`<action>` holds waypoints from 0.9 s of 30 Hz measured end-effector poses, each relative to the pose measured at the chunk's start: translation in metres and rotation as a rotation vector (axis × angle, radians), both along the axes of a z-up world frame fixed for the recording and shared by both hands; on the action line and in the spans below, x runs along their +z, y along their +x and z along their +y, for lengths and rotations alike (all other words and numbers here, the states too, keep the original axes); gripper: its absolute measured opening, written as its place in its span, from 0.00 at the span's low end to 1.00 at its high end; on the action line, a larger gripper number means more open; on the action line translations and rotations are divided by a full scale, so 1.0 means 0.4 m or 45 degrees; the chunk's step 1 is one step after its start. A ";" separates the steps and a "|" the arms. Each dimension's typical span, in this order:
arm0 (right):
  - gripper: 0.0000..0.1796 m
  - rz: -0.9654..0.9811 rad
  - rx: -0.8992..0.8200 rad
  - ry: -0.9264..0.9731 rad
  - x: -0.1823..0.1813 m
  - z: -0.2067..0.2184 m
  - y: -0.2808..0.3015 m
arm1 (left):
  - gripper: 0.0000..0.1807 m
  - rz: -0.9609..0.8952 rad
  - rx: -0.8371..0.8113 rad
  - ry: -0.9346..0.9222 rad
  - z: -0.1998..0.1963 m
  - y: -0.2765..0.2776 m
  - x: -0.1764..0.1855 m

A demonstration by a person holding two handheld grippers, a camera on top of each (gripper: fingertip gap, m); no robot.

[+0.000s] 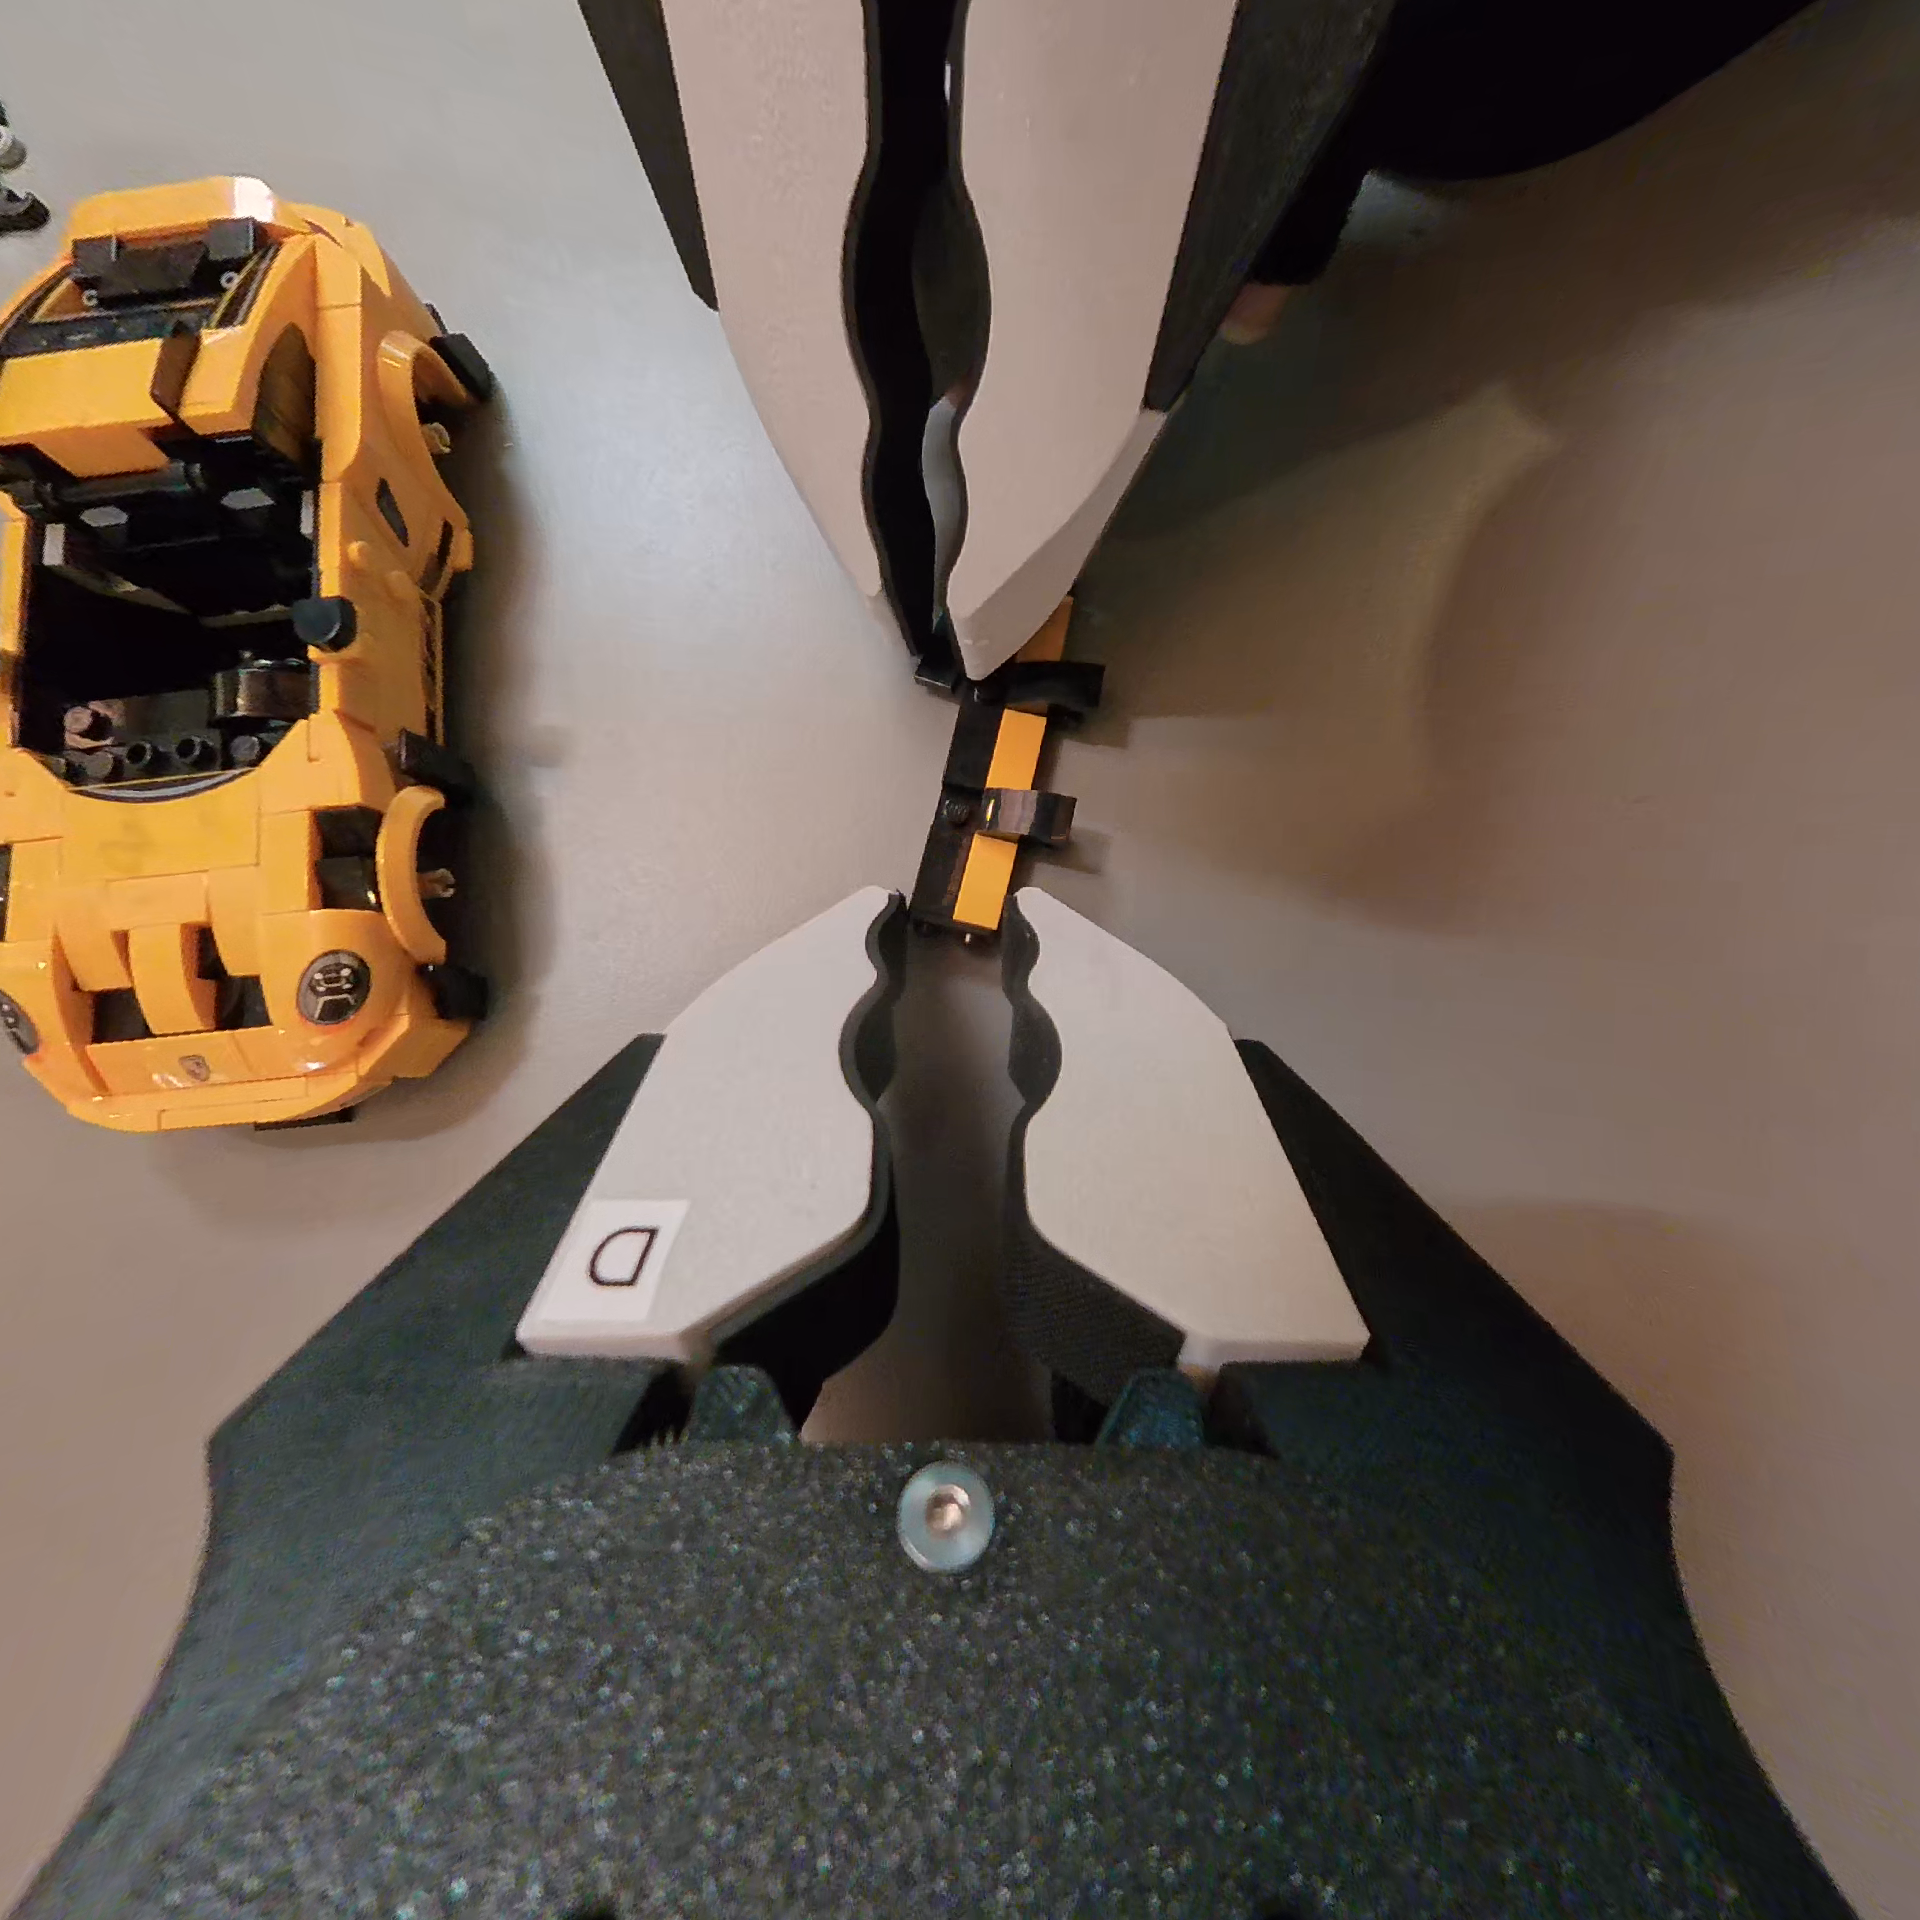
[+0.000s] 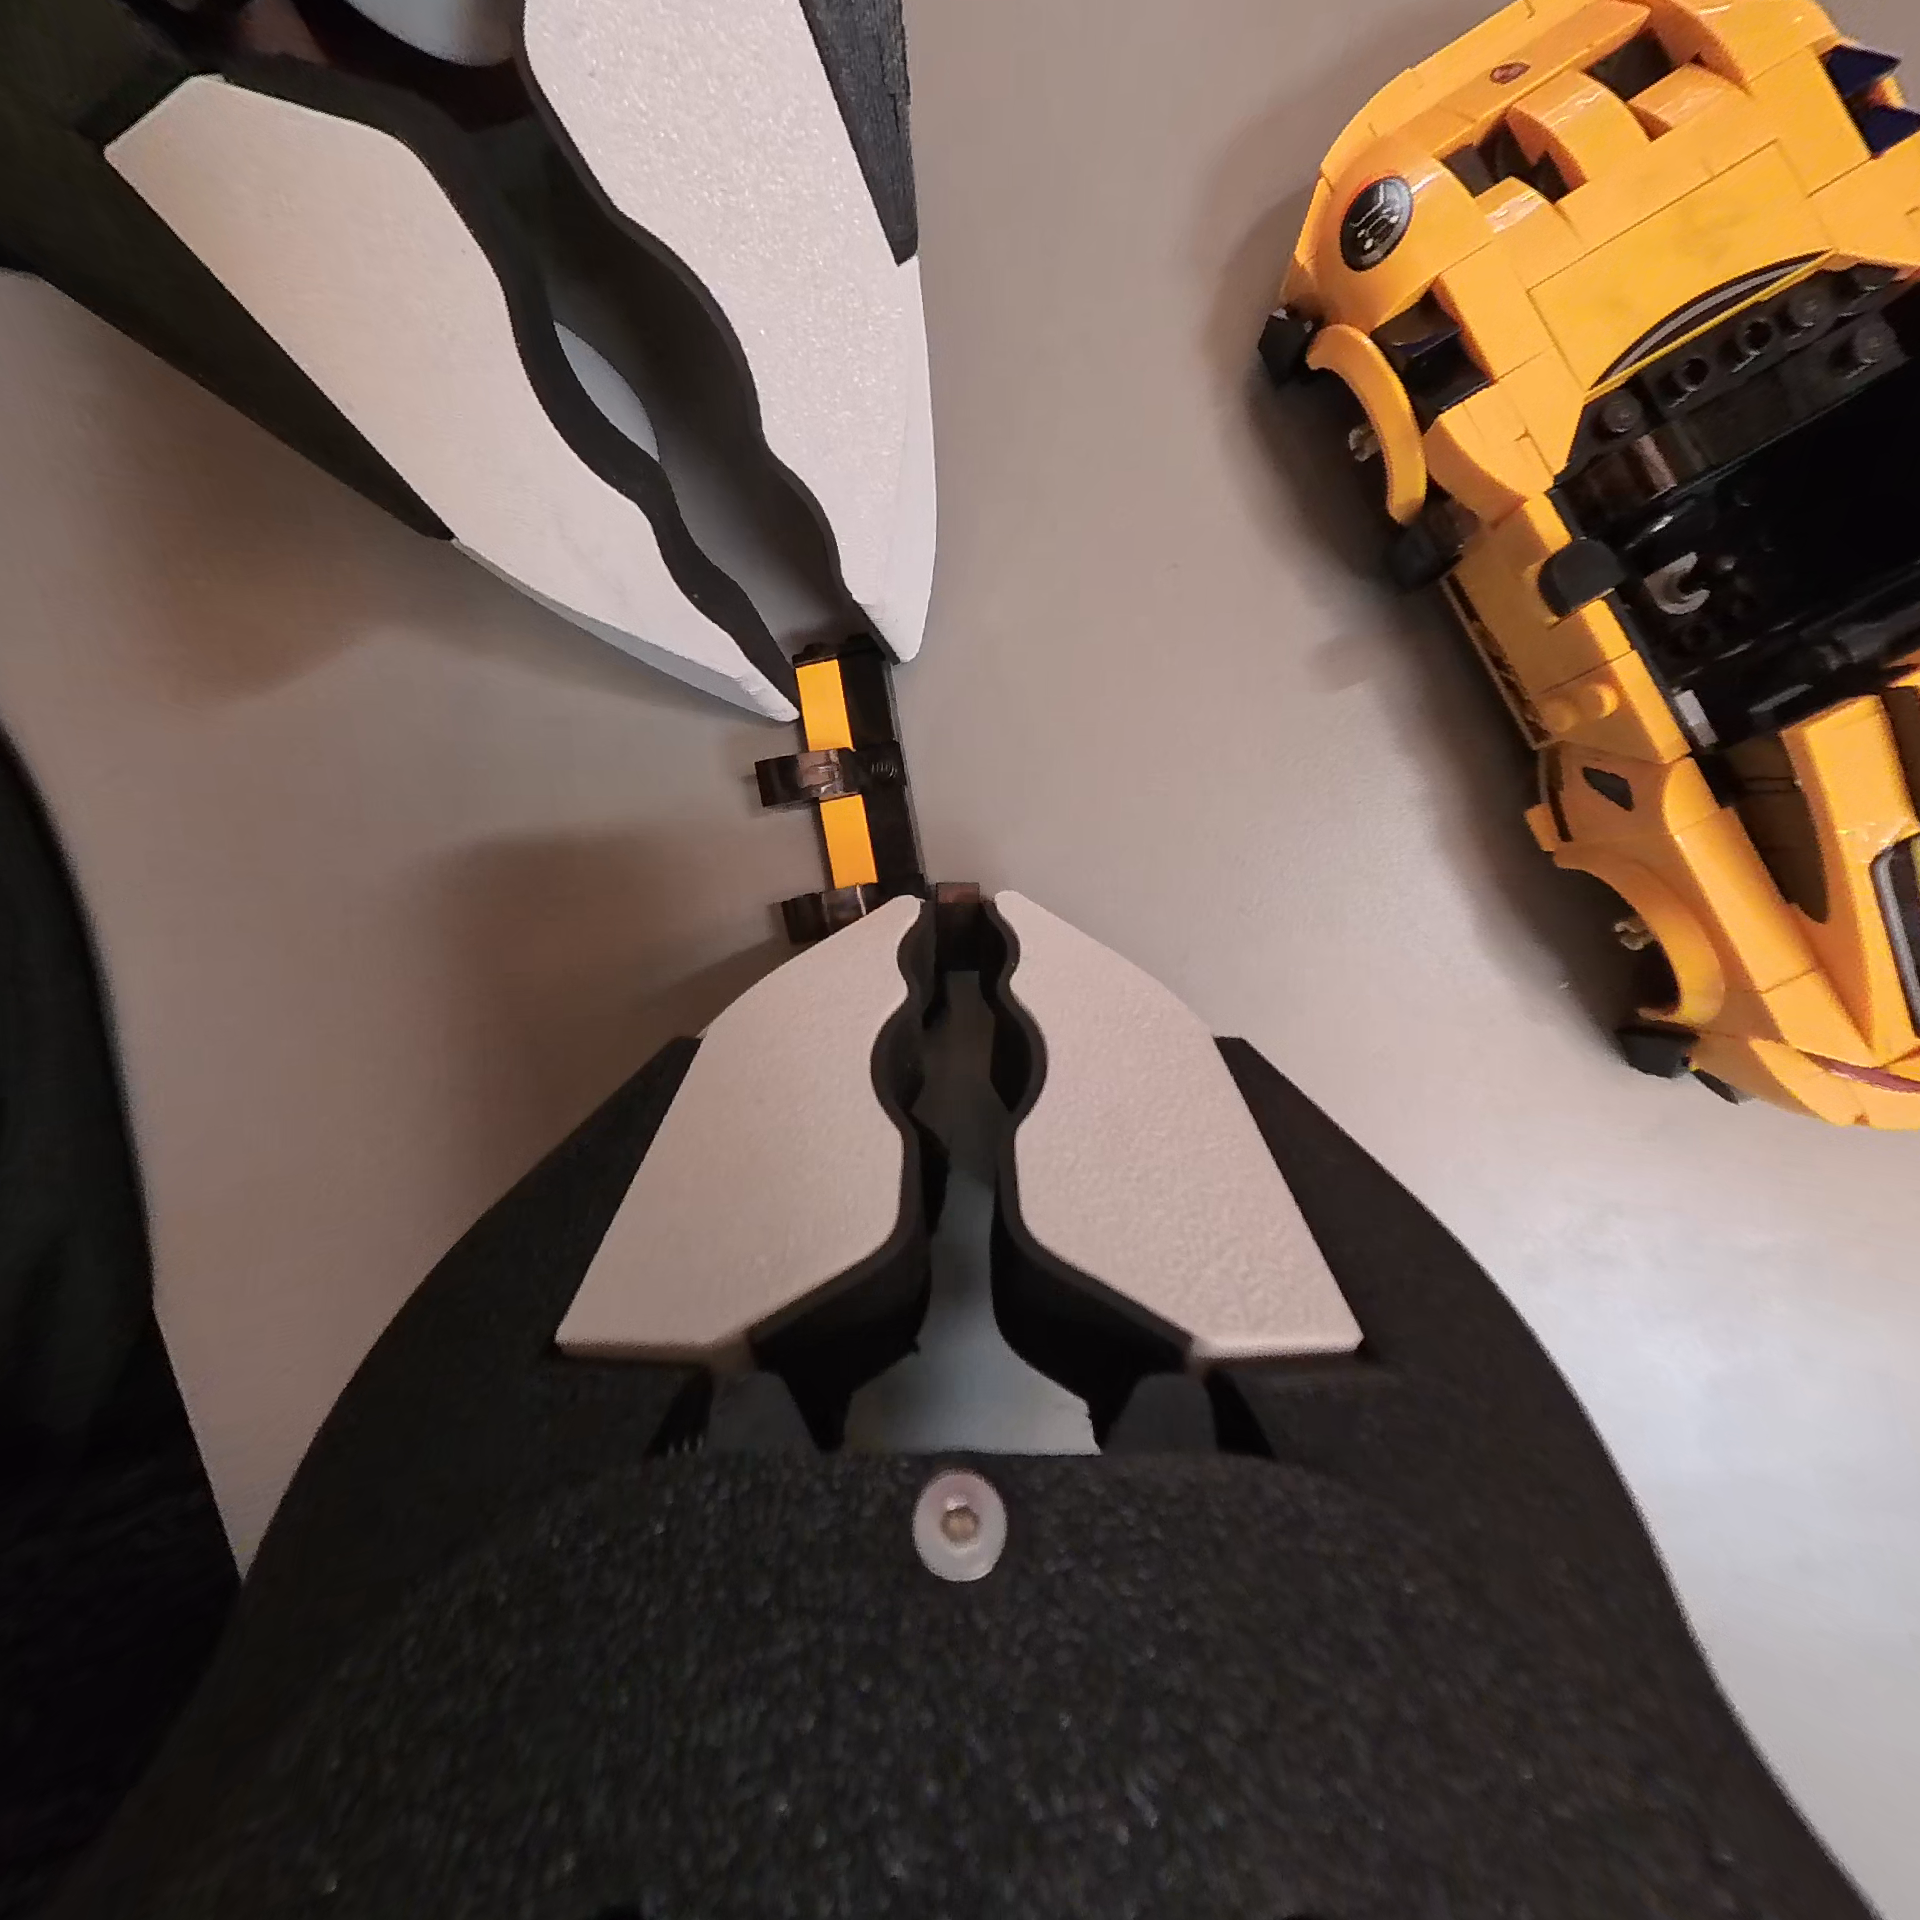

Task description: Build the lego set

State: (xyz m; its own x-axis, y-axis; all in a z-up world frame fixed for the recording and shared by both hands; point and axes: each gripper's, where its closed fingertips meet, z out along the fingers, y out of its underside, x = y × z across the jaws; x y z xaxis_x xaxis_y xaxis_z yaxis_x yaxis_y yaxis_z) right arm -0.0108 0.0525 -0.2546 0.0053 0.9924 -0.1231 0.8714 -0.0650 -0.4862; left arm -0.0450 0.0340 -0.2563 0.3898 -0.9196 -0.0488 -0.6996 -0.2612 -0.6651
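A thin black and yellow lego strip [image 1: 1003,769] with two dark clips on its side hangs over the grey table between my two grippers. My left gripper [image 1: 958,909] is shut on the strip's near end; it also shows at the top of the right wrist view [image 2: 844,675]. My right gripper [image 2: 958,904] is shut on a small dark piece [image 2: 956,902] that touches the strip's [image 2: 847,821] other end; it also shows at the top of the left wrist view [image 1: 951,665]. The yellow lego car [image 1: 208,644] lies apart, roof open, no wheels.
The car is at the right in the right wrist view [image 2: 1662,520]. Small dark parts [image 1: 16,156] lie at the far left edge of the grey table [image 1: 1507,935]. A gloved hand [image 1: 1288,249] holds the right gripper. There is about 5 centimetres between the tips of the two grippers.
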 end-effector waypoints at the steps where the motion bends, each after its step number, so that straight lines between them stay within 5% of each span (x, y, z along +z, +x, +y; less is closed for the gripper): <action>1: 0.04 -0.001 0.001 0.000 0.000 0.000 0.000 | 0.09 0.001 -0.001 0.001 0.000 0.000 0.000; 27: 0.04 0.009 0.057 -0.056 0.013 -0.017 0.003 | 0.09 -0.009 -0.004 -0.007 0.000 -0.001 0.000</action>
